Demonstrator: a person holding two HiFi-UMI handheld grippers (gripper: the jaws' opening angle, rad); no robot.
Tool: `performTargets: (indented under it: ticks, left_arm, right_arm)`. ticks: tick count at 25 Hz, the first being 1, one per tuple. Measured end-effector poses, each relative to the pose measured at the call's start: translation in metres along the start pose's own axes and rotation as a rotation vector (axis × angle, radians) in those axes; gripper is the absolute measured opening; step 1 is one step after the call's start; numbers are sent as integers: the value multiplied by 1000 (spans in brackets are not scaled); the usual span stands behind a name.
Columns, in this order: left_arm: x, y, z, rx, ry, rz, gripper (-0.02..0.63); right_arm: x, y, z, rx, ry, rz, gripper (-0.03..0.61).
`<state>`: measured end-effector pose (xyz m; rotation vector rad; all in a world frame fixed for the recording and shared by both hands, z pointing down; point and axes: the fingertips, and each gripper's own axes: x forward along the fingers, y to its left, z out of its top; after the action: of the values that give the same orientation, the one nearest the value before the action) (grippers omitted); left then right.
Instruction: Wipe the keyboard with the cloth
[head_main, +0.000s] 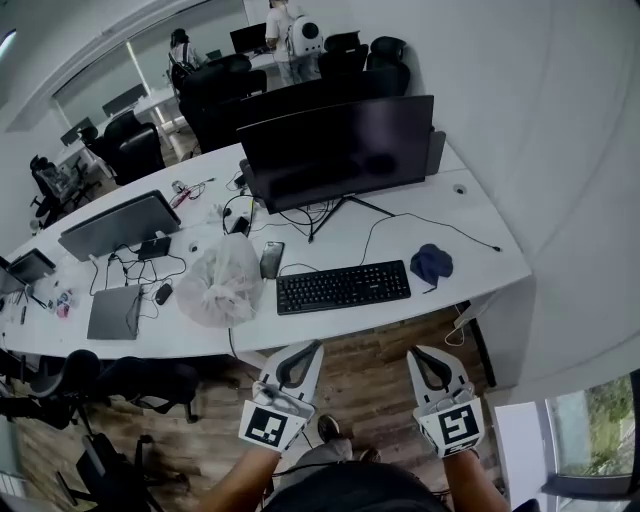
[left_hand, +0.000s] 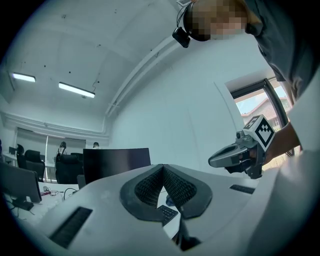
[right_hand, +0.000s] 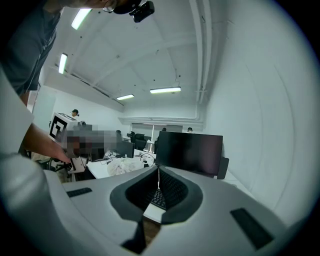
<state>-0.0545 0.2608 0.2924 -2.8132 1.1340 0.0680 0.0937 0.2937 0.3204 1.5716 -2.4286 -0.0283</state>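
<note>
Right gripper (head_main: 418, 353) closed, empty; crumpled dark-blue cloth (head_main: 431, 263) beside black keyboard (head_main: 343, 286)

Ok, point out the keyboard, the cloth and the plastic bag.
keyboard (head_main: 343, 286), head view, middle of its keys.
cloth (head_main: 431, 263), head view, centre of the bundle.
plastic bag (head_main: 222, 280), head view, its bulging middle.

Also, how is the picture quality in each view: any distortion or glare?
Head view: sharp, evenly lit, but the desk looks curved. Left gripper view: dark round corners, window washed out. Right gripper view: ceiling lamps glare, same dark corners.
</note>
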Motion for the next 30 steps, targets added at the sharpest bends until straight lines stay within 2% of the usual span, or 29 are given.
performTargets:
  ticks: [6,13,18,23,30]
  left_arm:
    - [14,44,-8,-41,-27,-16,5]
    - [29,83,-15,-40,-53,-43,5]
    - [49,100,-25,-58,-28,-44,5]
    - [74,106,-39,-74,17,-28,5]
    - [130,108,-58,-72,86,10,5]
  right_arm:
    - [34,-5,12,-25,29,-35,9]
    - [71,-15,14,-17,65,-88,9]
    - [94,-28,9,-4,80,-85,9]
    - [116,-49,-9,32,98,-46,9]
    - [161,-103,-39,74,112,40,9]
